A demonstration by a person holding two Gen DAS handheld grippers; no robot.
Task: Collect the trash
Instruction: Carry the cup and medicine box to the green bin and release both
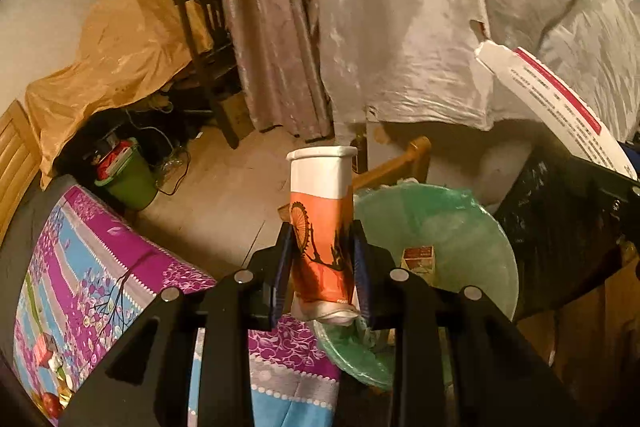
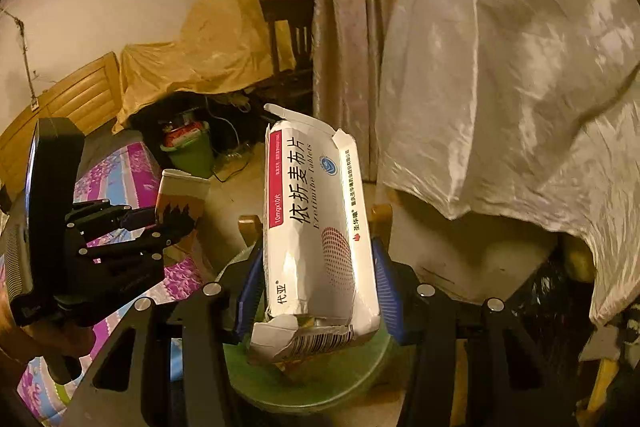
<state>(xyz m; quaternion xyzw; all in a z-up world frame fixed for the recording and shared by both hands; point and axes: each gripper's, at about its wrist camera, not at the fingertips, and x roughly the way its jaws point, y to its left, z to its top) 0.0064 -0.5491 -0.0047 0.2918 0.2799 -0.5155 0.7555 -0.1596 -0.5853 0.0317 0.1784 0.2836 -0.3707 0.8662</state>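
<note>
My left gripper (image 1: 322, 263) is shut on a crushed orange-and-white paper cup (image 1: 322, 211), held upright beside the green-lined trash bin (image 1: 460, 227). A small box (image 1: 418, 259) lies inside the bin. My right gripper (image 2: 316, 283) is shut on a white medicine box (image 2: 316, 227) with red trim, held above the green bin (image 2: 320, 383). The medicine box also shows in the left wrist view (image 1: 556, 107) at the right. The left gripper with the cup (image 2: 182, 199) shows at the left of the right wrist view.
A table with a purple floral cloth (image 1: 92, 267) is at the left, with small wrappers (image 1: 48, 355) on it. A second green bin (image 1: 128, 179) stands on the floor by a dark chair (image 1: 204, 43). A black bag (image 1: 560, 235) and cloth-covered furniture (image 1: 440, 27) stand to the right.
</note>
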